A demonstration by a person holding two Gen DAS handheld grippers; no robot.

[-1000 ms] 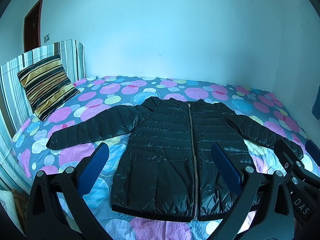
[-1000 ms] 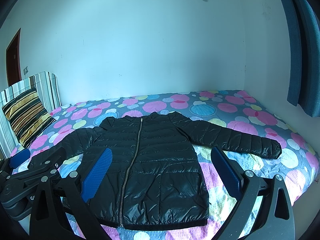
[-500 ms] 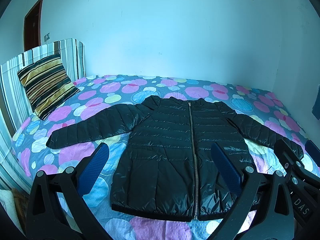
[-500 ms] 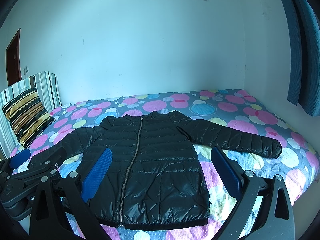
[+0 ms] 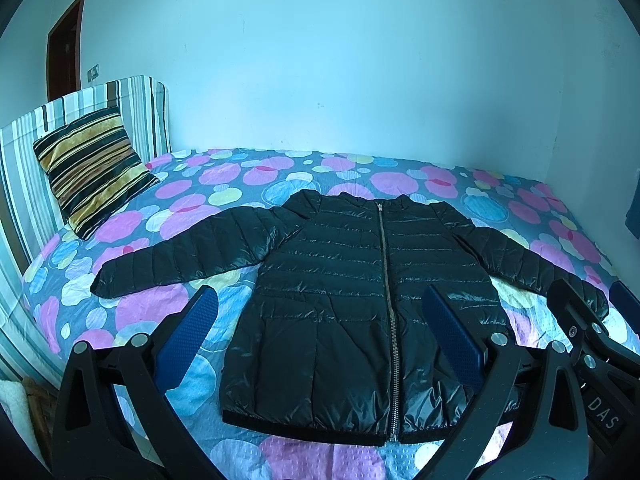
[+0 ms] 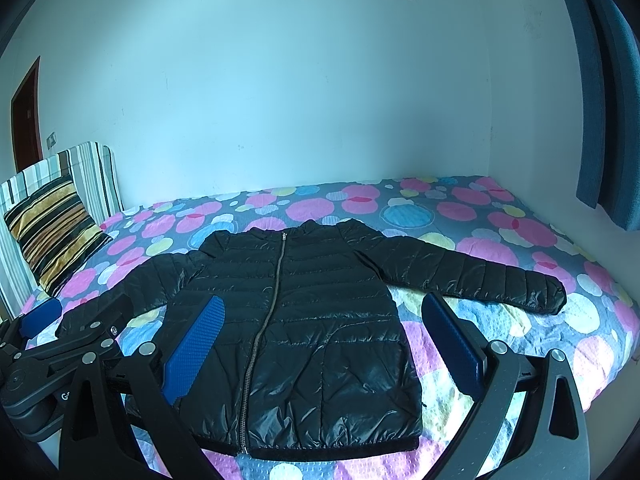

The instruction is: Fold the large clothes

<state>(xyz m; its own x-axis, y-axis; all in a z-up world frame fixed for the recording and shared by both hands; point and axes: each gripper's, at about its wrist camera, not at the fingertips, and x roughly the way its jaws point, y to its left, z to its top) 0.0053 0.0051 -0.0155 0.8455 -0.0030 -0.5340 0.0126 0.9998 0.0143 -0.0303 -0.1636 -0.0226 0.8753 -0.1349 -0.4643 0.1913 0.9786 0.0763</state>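
Note:
A shiny black puffer jacket [image 5: 340, 300] lies flat and zipped on the bed, front up, both sleeves spread out to the sides. It also shows in the right wrist view [image 6: 304, 320]. My left gripper [image 5: 320, 344] is open and empty, held above the jacket's hem near the bed's front edge. My right gripper [image 6: 320, 344] is open and empty too, just to the right of the left one. The right gripper's side shows at the left wrist view's right edge [image 5: 592, 344], and the left gripper's side shows at the right wrist view's left edge [image 6: 60, 344].
The bed [image 5: 420, 176] has a spotted pink, blue and yellow cover. A striped cushion [image 5: 92, 168] leans on the striped headboard [image 5: 24, 160] at the left. A wall runs behind the bed. A blue curtain [image 6: 600, 100] hangs at the right.

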